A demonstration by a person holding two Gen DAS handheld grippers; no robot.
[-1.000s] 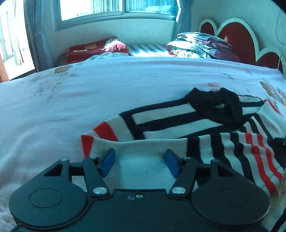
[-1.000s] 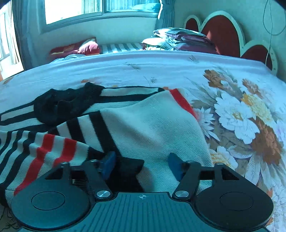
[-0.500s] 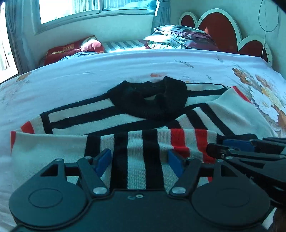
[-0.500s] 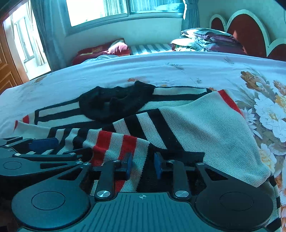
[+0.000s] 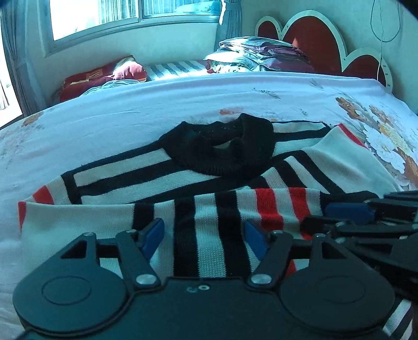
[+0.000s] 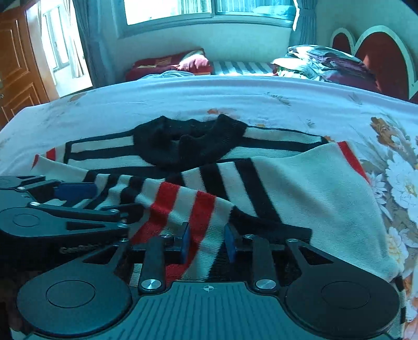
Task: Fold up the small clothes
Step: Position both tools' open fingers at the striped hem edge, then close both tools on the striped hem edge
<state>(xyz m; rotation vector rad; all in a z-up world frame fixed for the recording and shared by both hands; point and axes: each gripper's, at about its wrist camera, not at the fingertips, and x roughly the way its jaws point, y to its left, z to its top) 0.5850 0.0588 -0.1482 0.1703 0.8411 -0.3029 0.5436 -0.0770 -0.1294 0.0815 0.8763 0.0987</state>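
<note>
While both grippers hung low over the near edge of the bed, the left gripper (image 5: pixel 205 235) had its blue fingers (image 5: pixel 152 236) spread wide, with the black-and-white stripes of the sweater (image 5: pixel 209 188) lying between them and nothing pinched. The right gripper (image 6: pixel 205 242) had its fingers (image 6: pixel 186 242) drawn closer together, a fold of the red-and-white sleeve (image 6: pixel 188 206) standing up between them; whether the pads actually pressed the knit was hard to tell from that angle. The two grippers sat just beside each other, each showing at the edge of the other's view.

Only the right wrist view showed writing: faint raised letters on the body of the left gripper, too dim to read past something like "Gen". That view also took in a wooden door (image 6: pixel 15 65) at the far left, which the left wrist view did not reach.

The sweater lay on the flowered bedsheet (image 5: pixel 130 115), both sleeves folded across its body and its black collar (image 5: pixel 222 149) on the far side. Beyond it, against the wall under the window (image 6: pixel 203 10), lay a red cushion (image 5: pixel 104 78) and a stack of folded bedding (image 5: pixel 261 52), with the red scalloped headboard (image 5: pixel 321 47) to the right.
</note>
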